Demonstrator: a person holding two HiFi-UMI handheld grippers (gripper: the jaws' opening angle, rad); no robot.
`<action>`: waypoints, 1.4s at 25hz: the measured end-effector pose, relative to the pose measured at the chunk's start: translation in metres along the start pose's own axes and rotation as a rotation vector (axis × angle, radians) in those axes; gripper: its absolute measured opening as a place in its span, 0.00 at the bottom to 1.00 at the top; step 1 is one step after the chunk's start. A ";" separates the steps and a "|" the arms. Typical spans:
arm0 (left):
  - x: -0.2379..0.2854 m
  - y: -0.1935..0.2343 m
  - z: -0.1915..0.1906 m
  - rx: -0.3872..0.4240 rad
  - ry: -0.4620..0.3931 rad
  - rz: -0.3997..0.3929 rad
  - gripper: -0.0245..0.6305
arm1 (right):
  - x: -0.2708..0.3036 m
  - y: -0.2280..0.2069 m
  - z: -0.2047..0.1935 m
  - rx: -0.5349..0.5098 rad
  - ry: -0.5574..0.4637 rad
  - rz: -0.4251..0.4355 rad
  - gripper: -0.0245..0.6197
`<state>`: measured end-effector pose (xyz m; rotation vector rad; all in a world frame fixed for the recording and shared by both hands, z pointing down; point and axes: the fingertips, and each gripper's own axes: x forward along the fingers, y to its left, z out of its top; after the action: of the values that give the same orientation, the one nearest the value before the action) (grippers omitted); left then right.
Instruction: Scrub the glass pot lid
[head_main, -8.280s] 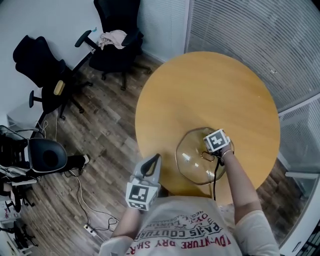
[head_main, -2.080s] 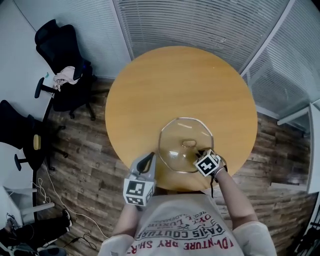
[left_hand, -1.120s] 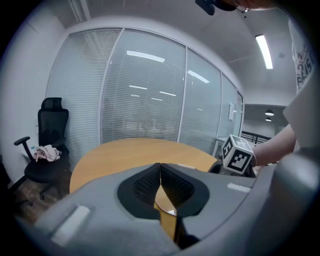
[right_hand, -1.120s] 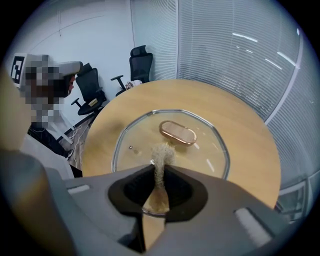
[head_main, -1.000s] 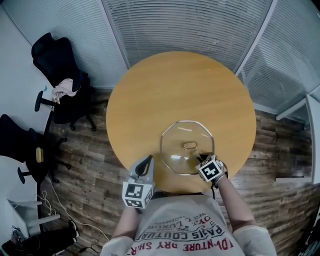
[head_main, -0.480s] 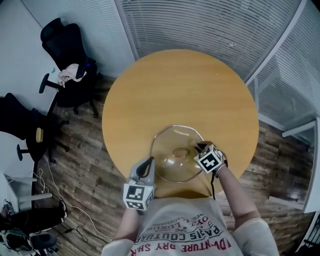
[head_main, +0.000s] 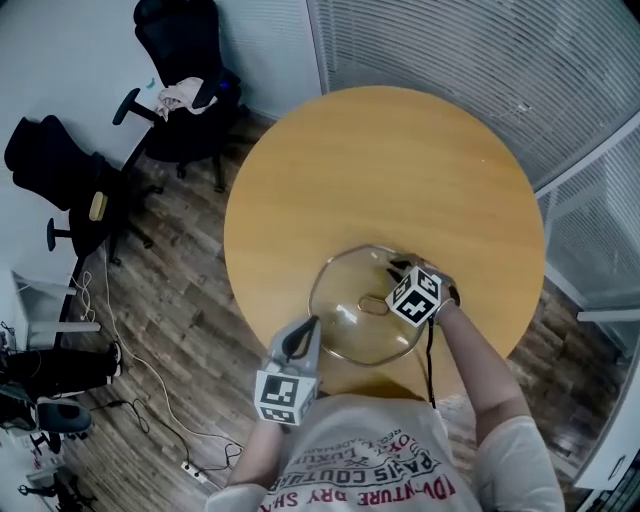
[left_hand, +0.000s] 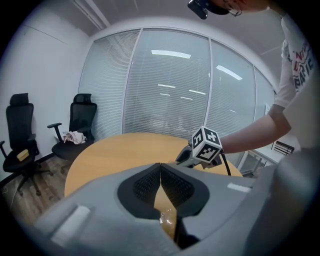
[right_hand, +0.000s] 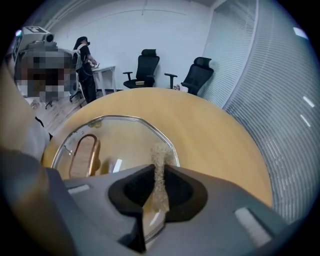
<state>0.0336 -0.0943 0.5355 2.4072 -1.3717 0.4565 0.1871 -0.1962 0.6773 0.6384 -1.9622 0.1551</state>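
A clear glass pot lid (head_main: 352, 322) with a copper-coloured loop handle (head_main: 373, 306) lies flat on the round wooden table (head_main: 390, 170), near its front edge. My right gripper (head_main: 397, 269) reaches over the lid's far right part, just beyond the handle. It is shut on a thin beige scrub pad (right_hand: 159, 165), which stands against the lid (right_hand: 120, 140) near its rim; the handle (right_hand: 82, 155) lies to the left. My left gripper (head_main: 307, 328) hangs off the table's front edge beside the lid, shut (left_hand: 160, 169) on nothing. The right gripper's marker cube (left_hand: 206, 145) shows ahead of it.
Black office chairs (head_main: 185, 60) stand on the wood floor at the far left, one with a cloth on its seat. Glass walls with blinds (head_main: 500, 50) run behind the table. Cables (head_main: 150, 400) lie on the floor. A person (right_hand: 85, 60) stands at a distant desk.
The right gripper with the pad has moved from the lid's near right rim inward and farther across the glass, close to the handle. The left gripper has stayed by the table edge.
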 end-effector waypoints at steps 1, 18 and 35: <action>-0.003 0.001 -0.003 -0.006 0.006 0.013 0.05 | 0.004 -0.003 0.001 -0.027 0.004 0.002 0.13; -0.018 0.004 -0.016 -0.013 0.001 0.073 0.05 | 0.009 0.001 -0.015 -0.166 0.014 0.011 0.13; -0.024 -0.010 -0.005 0.053 -0.007 -0.032 0.05 | -0.024 0.033 -0.055 -0.076 0.043 -0.026 0.13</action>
<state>0.0298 -0.0685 0.5285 2.4721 -1.3378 0.4821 0.2228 -0.1385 0.6882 0.6057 -1.9088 0.0767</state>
